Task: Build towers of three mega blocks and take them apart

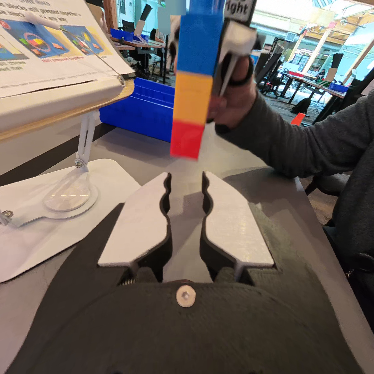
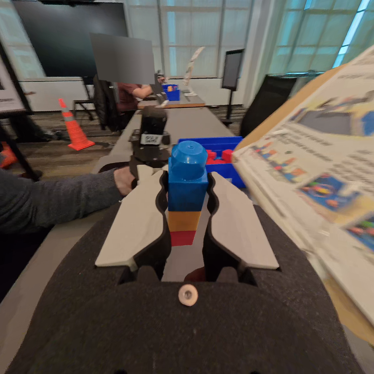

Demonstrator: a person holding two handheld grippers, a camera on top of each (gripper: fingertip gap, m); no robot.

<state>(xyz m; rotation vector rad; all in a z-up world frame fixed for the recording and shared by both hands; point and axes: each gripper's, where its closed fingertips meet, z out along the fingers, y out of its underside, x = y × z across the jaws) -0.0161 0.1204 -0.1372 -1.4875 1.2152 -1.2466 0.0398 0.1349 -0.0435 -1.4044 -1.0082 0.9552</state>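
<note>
A tower of three blocks hangs a little tilted above the grey table: a blue block on top, a yellow one in the middle, a red one at the bottom. My right gripper is shut on the blue block, with the yellow and red blocks below its fingers. It also shows in the left wrist view, held by a hand. My left gripper is open and empty, low over the table just in front of the tower's red end.
A blue bin stands behind the tower and holds red blocks. A tilted instruction sheet on a board stands on a white base at the left. A sleeved arm crosses the table's right side. Tip to tip, the grippers are about 12 cm apart. The white base lies some 20 cm from my left tips, 25 cm from my right tips.
</note>
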